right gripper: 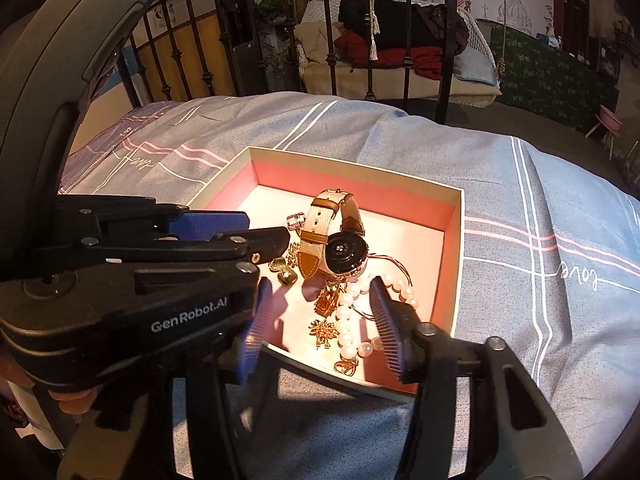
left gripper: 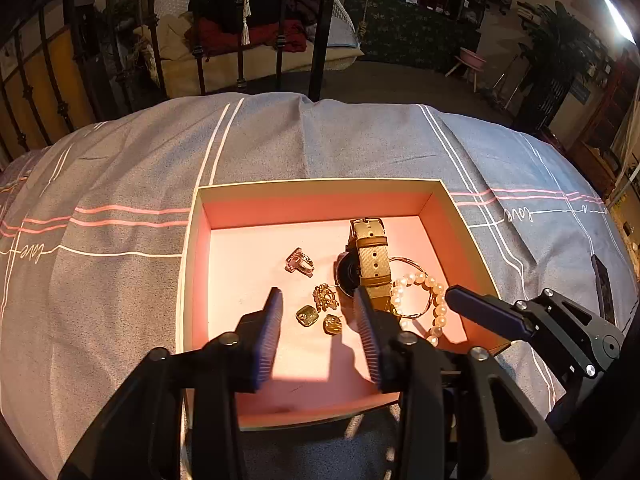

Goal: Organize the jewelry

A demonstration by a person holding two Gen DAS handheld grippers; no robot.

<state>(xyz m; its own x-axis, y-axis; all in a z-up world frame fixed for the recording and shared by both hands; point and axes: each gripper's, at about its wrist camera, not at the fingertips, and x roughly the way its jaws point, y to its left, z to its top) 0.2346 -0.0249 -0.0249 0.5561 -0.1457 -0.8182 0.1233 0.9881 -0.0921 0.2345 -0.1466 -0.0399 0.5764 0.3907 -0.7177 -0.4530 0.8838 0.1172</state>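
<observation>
Bedspread (left gripper: 120,168); boxed watch (left gripper: 370,258), strap lengthwise away.

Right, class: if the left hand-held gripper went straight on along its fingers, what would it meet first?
Probably the small gold pieces: the left hand-held gripper is open over the pink box, and two green-gold earrings lie between its fingertips, a gold charm just beyond. Depth is unclear, so it might meet the box floor first.

watch (left gripper: 370,258) dial hidden under its strap | pearl bracelet (left gripper: 426,300) partly behind left gripper (left gripper: 320,332) finger | small charms indistinct
</observation>
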